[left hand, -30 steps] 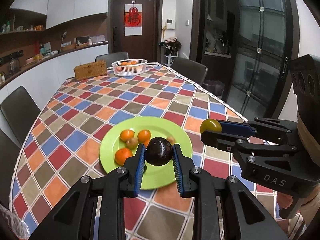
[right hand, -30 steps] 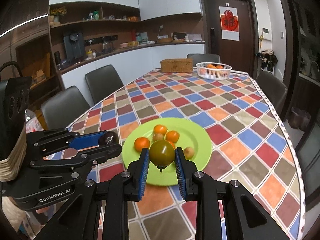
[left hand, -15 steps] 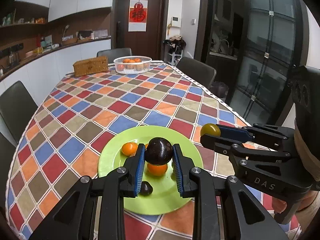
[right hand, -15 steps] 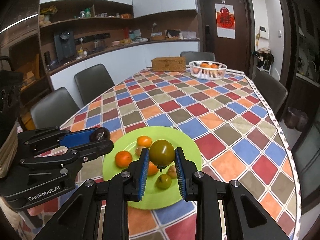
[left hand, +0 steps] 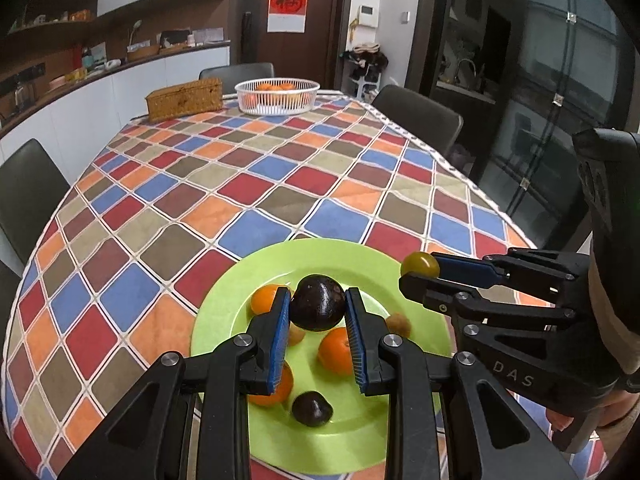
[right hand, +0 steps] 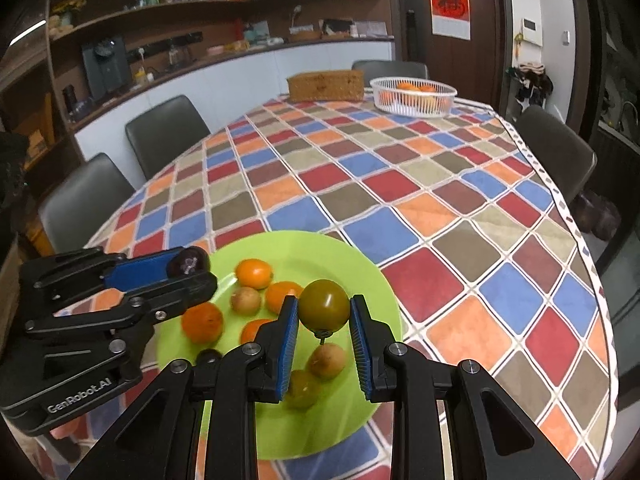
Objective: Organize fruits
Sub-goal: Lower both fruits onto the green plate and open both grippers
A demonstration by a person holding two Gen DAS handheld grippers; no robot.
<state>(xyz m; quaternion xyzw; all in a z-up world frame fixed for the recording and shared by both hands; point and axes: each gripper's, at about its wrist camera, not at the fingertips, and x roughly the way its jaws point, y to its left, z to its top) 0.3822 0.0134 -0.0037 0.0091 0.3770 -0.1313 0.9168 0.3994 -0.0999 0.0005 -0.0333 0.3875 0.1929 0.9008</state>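
The dark plum [left hand: 318,303] sits clamped between the blue fingers [left hand: 280,336] of the left gripper [left hand: 316,312], held above the green plate [left hand: 224,304]. The green tomato [right hand: 324,305] is pinched the same way between the fingers [right hand: 289,340] of the right gripper [right hand: 323,320], its stem pointing down, also over the plate [right hand: 360,280]. Both pairs of fingers are closed as far as the fruit allows, pads pressing on either side.

Compared with a second ago, both grippers have come forward and lower over the plate: the plate fills more of each view, and fruit that lay ahead of the fingers now lies under and behind them. The grip on each fruit is unchanged.

On the plate lie several oranges [left hand: 340,350], a second small dark plum [left hand: 312,409] near its near rim, small brownish fruits [right hand: 246,300] and another green tomato [right hand: 302,390] below the right fingers. The bare part of the plate is its far half.

The plate sits near the near edge of the tabletop [left hand: 256,184], which is covered by a chequered cloth. Beyond the plate the cloth lies open up to the far edge, where a white basket [left hand: 277,96] of oranges and a woven box [left hand: 184,99] stand side by side. Chairs [right hand: 166,136] line the long edges.
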